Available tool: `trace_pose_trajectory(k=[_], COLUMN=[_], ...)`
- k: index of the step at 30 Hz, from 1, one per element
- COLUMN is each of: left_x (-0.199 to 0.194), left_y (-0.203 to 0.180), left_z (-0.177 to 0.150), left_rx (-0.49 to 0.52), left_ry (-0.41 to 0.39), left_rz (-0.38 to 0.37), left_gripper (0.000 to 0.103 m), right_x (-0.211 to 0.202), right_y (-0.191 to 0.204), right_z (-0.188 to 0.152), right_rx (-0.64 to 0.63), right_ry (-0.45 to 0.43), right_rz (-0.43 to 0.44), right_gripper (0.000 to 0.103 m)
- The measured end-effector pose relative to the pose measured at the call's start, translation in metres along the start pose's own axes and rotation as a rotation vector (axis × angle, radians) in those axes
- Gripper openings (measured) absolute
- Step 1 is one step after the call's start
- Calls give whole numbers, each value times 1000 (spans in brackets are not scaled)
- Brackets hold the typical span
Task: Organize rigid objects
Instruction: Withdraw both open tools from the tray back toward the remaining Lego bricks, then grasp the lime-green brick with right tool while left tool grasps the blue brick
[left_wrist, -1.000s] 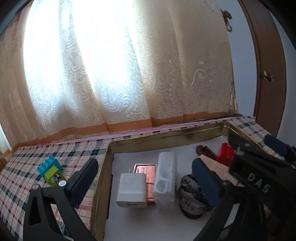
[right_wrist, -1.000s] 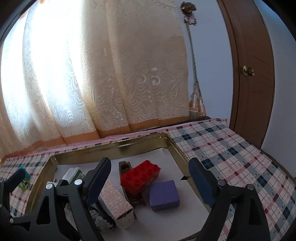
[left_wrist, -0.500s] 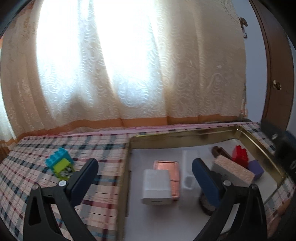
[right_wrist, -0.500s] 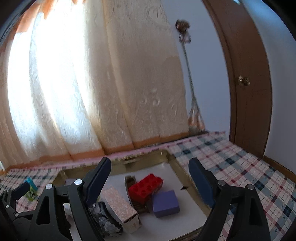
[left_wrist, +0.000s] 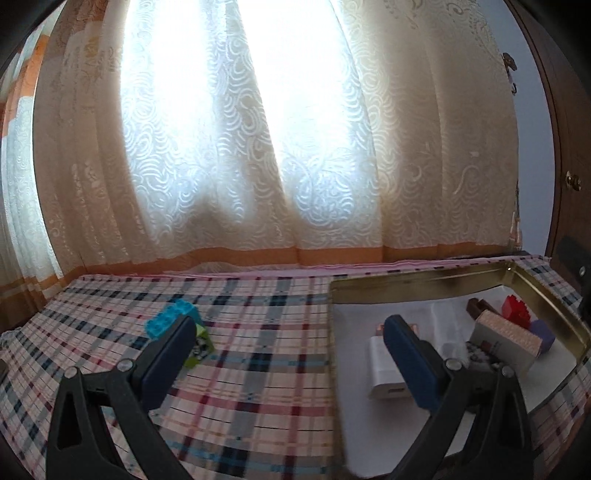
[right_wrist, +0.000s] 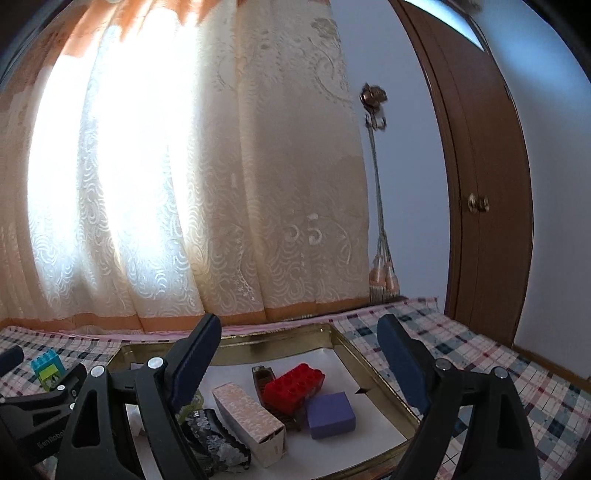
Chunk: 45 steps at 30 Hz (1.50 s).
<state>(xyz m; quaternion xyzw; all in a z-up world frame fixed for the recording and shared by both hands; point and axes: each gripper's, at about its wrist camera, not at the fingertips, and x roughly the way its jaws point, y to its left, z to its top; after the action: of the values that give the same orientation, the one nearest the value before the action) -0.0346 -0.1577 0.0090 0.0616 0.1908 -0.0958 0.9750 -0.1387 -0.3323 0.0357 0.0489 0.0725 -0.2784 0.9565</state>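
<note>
A blue-and-green toy brick (left_wrist: 173, 321) lies on the plaid cloth, left of the gold tray (left_wrist: 417, 282); it also shows in the right wrist view (right_wrist: 46, 367). My left gripper (left_wrist: 288, 354) is open and empty, its left finger just in front of the brick. My right gripper (right_wrist: 299, 363) is open and empty above the tray (right_wrist: 373, 373). The tray holds a red brick (right_wrist: 293, 384), a purple block (right_wrist: 330, 410), a pink patterned box (right_wrist: 249, 419), a white charger (left_wrist: 384, 373) and other items.
The plaid-covered table (left_wrist: 258, 354) ends at a lace curtain (left_wrist: 258, 147) behind. A brown door (right_wrist: 484, 203) stands at the right. A dark sequinned item (right_wrist: 218, 443) lies at the tray's front.
My left gripper has swung left, from over the tray to the cloth near the blue-and-green brick. My right gripper has risen and tilted up, staying over the tray.
</note>
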Motion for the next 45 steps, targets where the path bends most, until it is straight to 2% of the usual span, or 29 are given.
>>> trace_pose_trajectory(k=[5, 9, 15, 19, 28, 38, 41, 45], left_x=[0, 1, 8, 10, 18, 33, 41, 59], left_y=[24, 43, 67, 76, 107, 151, 168, 199], left_z=[-3, -4, -5, -6, -5, -7, -7, -9], left_rx=[15, 12, -49, -41, -42, -105, -128, -203], left_ry=[-8, -12, 11, 8, 6, 39, 61, 128], left_rz=[28, 49, 42, 53, 97, 128, 160, 204], left_gripper=[102, 102, 102, 102, 102, 102, 102, 102], right_x=[-10, -9, 0, 2, 1, -3, -1, 3], right_y=[7, 7, 15, 26, 74, 134, 148, 169], right_z=[0, -2, -7, -10, -16, -19, -21, -22], right_rx=[12, 70, 129, 149, 147, 88, 89, 78], right_ry=[-28, -5, 63, 81, 108, 94, 113, 137], right_rz=[-2, 12, 14, 7, 52, 127, 157, 205], right_gripper=[88, 88, 88, 88, 88, 88, 88, 88])
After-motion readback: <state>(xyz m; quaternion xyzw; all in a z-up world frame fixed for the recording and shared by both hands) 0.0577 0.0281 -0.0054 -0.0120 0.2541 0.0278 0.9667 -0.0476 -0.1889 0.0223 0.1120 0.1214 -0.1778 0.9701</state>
